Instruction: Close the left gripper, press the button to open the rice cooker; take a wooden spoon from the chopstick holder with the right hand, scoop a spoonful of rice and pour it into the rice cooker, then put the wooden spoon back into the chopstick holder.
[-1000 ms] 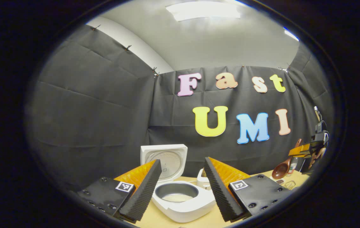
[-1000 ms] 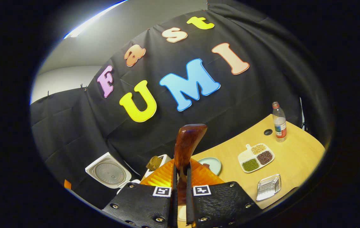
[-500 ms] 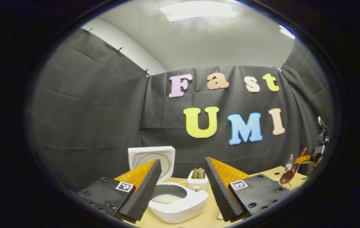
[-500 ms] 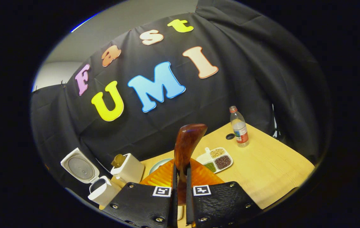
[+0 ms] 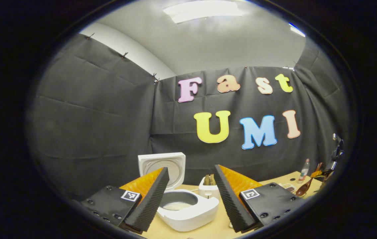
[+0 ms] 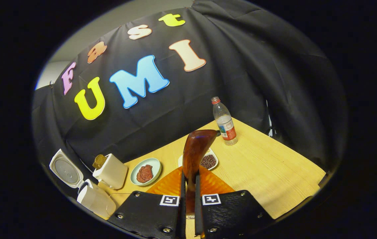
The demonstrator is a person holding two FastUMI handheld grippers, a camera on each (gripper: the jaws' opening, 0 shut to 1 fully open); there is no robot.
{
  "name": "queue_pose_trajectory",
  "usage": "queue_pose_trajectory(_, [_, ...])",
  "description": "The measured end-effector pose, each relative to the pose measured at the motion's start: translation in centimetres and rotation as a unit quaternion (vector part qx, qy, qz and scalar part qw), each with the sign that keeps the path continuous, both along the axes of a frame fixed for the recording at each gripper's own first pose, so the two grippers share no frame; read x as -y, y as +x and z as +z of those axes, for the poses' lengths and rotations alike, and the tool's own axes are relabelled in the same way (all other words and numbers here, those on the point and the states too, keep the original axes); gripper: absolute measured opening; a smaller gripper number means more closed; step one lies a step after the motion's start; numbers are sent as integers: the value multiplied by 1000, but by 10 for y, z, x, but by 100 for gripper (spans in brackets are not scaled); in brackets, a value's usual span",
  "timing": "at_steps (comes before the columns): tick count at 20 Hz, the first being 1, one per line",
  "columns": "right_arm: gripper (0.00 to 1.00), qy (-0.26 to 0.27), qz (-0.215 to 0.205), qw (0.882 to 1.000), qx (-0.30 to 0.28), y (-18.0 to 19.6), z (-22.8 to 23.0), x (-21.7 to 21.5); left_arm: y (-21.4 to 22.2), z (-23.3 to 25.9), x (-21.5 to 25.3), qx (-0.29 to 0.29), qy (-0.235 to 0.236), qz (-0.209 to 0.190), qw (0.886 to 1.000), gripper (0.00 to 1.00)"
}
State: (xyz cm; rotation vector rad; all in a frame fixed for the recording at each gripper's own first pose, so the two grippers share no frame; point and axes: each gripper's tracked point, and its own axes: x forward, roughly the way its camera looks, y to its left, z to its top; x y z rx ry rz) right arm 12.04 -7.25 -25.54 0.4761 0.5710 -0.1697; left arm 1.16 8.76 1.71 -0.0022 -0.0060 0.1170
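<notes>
1. The left hand-held gripper (image 5: 191,189) is raised low over the desk (image 5: 215,229), level and pointing at the back wall, its two fingers spread wide with nothing between them.
2. Between and beyond those fingers sits the rice cooker (image 5: 188,212) with its lid (image 5: 162,166) standing upright; pale rice shows at the bottom of the pot.
3. The right hand-held gripper (image 6: 188,212) is tilted, so the desk (image 6: 274,179) slopes across the right gripper view. Its fingers are clamped on the handle of the wooden spoon (image 6: 195,156), which rises straight up between them.
4. In the left gripper view the spoon's bowl (image 5: 303,190) hangs at the far right, above the desk's edge.
5. The holder (image 6: 110,171) stands just beside the rice cooker (image 6: 92,199), with a plate (image 6: 146,171) near it.
6. A bottle (image 6: 225,121) carries a red-and-white label, too small to read. Square black-and-white markers sit on each gripper's finger blocks.
</notes>
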Motion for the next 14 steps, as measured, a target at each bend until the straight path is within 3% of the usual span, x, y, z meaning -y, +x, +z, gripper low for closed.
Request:
queue_pose_trajectory(5, [11,5,-1,1000,-19,-6,-25,-7,-5,3,4,-1,10,7,1000,98])
queue_pose_trajectory(6, [11,2,2,1000,-22,-5,-29,-7,-4,3,4,-2,10,7,1000,94])
queue_pose_trajectory(7, [11,-1,9,1000,-29,-8,-33,-9,-5,2,5,-2,9,7,1000,98])
queue_pose_trajectory(11, [13,-17,22,998,-48,-15,-45,-11,-3,4,6,2,10,7,1000,94])
queue_pose_trajectory(14, [17,-24,36,999,-23,-15,-32,-14,-1,6,9,6,12,3,1000,91])
